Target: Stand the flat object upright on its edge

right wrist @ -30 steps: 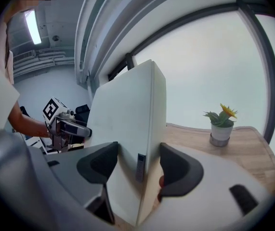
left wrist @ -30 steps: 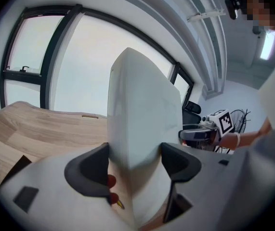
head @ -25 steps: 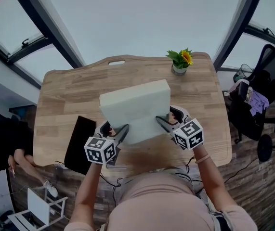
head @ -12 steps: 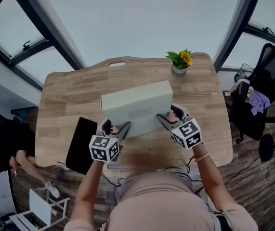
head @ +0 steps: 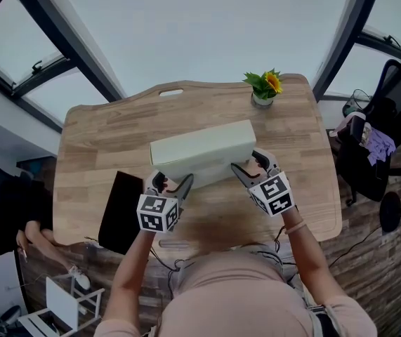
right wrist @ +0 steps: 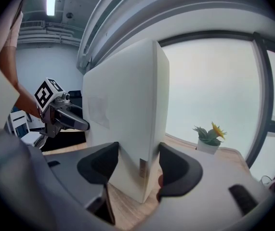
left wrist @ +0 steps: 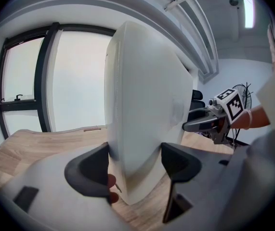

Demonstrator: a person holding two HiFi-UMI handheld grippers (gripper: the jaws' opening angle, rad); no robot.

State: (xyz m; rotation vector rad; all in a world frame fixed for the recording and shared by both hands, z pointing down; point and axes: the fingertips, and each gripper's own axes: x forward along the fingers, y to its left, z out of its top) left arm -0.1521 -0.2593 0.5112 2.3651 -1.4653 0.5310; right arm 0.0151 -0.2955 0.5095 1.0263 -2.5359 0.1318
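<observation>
Over the last second you tipped the flat white rectangular box (head: 200, 148) up from a backward lean, where its broad face was turned towards you, to very nearly vertical. By this moment the head view showed mostly its narrow top edge. It stood on its long lower edge across the middle of the light wooden table (head: 95, 139), between you and the small potted plant with the yellow flower (head: 263, 90), well apart from the plant. Your left gripper (head: 173, 182) was clamped on the box's left end and your right gripper (head: 249, 166) on its right end, each with a pad pressed against either broad face, low down near the tabletop. I judged the uprighting almost done: what remained was to check that the box balanced, then ease both pairs of jaws off without nudging it
</observation>
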